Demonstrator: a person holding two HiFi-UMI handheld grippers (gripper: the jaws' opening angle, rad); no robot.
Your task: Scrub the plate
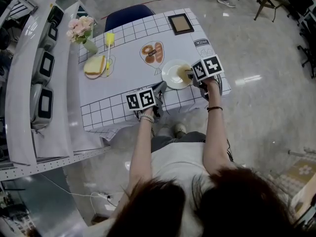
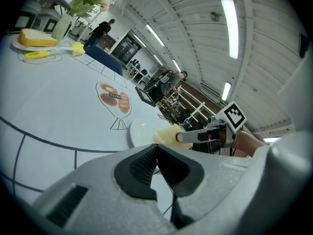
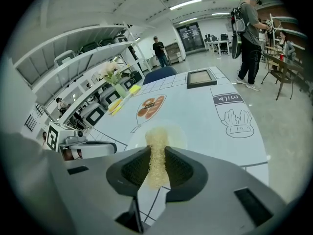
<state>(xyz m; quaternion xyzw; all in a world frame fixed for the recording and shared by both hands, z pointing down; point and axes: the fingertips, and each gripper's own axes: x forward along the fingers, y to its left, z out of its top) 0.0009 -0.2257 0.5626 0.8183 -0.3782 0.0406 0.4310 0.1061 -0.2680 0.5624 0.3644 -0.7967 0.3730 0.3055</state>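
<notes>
On the checked table, the right gripper is clamping a soft scrubber over the slick plate (its rim probably needs steadying), and the left gripper is idling closed, empty.

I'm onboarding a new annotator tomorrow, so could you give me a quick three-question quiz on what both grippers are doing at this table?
1. What is the right gripper shut on? A) a yellow brush B) a fibrous scrub pad C) a slice of bread
2. Fill in: the scrub pad is held over the white ____.
3. True or false: the left gripper is open.
Key: 1 B. 2 plate. 3 False: its jaws are together with nothing between them.
</notes>
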